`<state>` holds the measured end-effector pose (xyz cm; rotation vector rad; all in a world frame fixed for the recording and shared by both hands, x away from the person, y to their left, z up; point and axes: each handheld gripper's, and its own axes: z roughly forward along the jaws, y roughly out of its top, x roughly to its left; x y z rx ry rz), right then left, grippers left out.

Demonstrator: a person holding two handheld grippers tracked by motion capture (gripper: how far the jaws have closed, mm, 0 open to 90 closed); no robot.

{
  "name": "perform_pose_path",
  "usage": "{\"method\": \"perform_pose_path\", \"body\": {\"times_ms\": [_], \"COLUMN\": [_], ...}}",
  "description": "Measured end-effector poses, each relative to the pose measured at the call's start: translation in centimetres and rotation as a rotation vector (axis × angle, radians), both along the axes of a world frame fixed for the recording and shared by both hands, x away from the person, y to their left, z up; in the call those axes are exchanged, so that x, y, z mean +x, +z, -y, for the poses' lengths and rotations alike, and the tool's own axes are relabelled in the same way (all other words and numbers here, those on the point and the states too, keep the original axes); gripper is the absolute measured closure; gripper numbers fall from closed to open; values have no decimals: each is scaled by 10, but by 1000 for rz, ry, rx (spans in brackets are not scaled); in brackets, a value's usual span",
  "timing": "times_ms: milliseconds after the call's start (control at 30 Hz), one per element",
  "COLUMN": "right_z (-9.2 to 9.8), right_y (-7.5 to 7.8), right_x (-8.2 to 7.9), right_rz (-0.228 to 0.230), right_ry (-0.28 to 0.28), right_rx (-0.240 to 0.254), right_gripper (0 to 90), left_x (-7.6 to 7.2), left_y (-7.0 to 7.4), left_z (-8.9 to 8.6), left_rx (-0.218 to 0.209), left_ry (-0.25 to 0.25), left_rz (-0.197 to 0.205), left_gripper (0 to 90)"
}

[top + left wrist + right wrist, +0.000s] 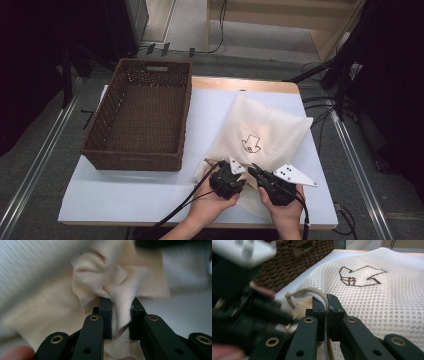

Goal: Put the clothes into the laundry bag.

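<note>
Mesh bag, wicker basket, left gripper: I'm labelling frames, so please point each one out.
mesh bag (pixel 270 125), high view, on its netting above the embroidered mark
wicker basket (pixel 100 116), high view, on its left wall
left gripper (pixel 120 315), left gripper view, between jaws pinching cream cloth

Grey floor around the white-topped table; pale wooden furniture stands beyond.
</note>
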<state>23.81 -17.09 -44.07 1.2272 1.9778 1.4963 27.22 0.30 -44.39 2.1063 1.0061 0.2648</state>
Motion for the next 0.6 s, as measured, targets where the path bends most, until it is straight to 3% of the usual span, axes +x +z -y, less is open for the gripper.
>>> {"method": "perform_pose_path", "body": {"times_ms": [67,100,133,167,200,267,333,433,567,600], "right_z": [1,1,2,3,4,7,10,15,16,15], "right_y": [2,2,2,2,1,-1,-2,-2,-3,-3], "right_x": [-1,-1,0,0,0,2,2,4,5,5], "right_rz": [5,8,7,2,-1,-7,-11,-12,-16,-18], "right_ry": [1,-1,-1,-5,-6,-17,-25,-37,-40,-39], "right_rx": [7,10,9,13,8,4,13,24,24,23], "right_gripper": [873,873,873,873,873,873,874,874,873,873], "left_x": [10,16,23,30,33,29,22,7,-9,-13], "left_y": [-1,-5,-12,-20,-24,-18,-8,3,4,3], "left_z": [0,3,6,9,10,6,-2,-21,-44,-51], "left_rx": [-55,-50,-26,-9,-18,-20,-66,-73,11,10], "left_ry": [81,104,101,84,65,40,-10,-54,-26,-17], "left_rz": [37,41,14,-48,-66,-49,-49,-19,-18,-24], "left_gripper": [781,779,774,761,733,673,522,370,221,196]}}
